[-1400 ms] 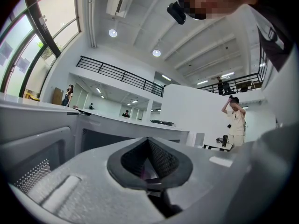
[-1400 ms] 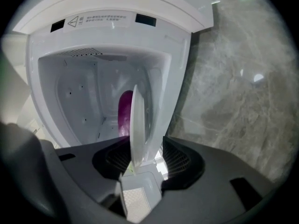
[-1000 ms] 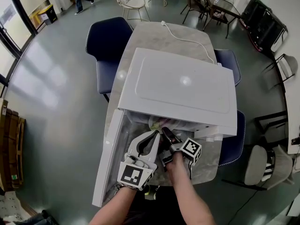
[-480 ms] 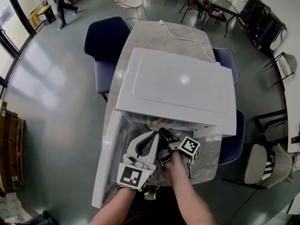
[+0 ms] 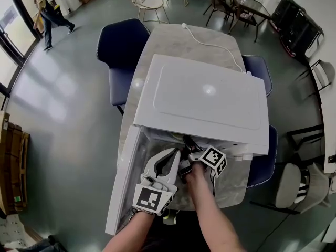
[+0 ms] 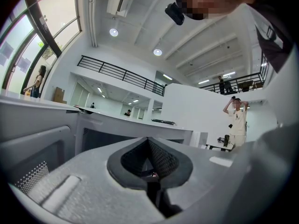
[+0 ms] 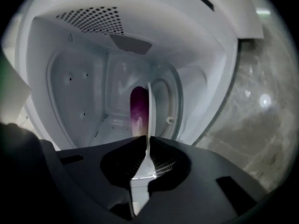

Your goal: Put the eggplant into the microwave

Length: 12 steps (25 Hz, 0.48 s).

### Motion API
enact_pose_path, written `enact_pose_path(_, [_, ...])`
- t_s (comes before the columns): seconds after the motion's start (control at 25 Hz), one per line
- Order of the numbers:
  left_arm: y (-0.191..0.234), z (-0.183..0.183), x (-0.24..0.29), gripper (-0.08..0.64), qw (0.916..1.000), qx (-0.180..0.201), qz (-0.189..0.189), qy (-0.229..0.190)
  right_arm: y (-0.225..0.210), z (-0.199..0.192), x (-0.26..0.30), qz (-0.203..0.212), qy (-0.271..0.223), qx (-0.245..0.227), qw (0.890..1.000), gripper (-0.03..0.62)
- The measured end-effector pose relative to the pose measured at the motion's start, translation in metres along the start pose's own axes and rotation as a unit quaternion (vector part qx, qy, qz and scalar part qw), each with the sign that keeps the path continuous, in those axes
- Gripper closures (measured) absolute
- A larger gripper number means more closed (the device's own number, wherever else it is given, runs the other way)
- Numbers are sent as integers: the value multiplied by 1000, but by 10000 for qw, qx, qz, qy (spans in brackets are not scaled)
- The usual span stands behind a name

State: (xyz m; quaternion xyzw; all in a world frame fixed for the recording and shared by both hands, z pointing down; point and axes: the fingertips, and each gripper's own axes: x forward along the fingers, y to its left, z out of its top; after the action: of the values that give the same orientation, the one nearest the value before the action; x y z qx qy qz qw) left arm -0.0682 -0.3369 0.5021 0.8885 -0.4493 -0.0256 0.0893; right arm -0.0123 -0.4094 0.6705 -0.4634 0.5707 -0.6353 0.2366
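Daylight from the tall windows [image 5: 6,51] at the left washed the glossy grey floor [image 5: 63,114] in the head view, and a lamp left a small glare spot on the white box-shaped microwave [image 5: 209,91]. Every view bowed at its edges. The left gripper view was bright, its round ceiling lamps [image 6: 114,32] blown out. The right gripper view was dim and dark-cornered, the purple eggplant [image 7: 138,107] smeared.

We stand in a large open office hall with a polished grey floor [image 5: 63,104] and scattered tables [image 5: 247,7] and chairs [image 5: 149,1]. We see tall windows [image 6: 32,45] and a railed mezzanine [image 6: 119,73].
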Motion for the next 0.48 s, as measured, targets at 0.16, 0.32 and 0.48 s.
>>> enact_pose_path(0.16, [2, -2, 1, 555, 10000, -35, 17, 13, 2, 3, 3, -181, 6, -1233, 9922, 561])
enact_pose_path(0.32, [6, -2, 1, 555, 10000, -39, 39, -3, 11, 2, 0, -331, -42, -2504, 9676, 531])
enact_pose_path(0.48, [4, -3, 2, 555, 10000, -36, 21, 11, 13, 3, -6, -583, -58, -3831, 9218, 503])
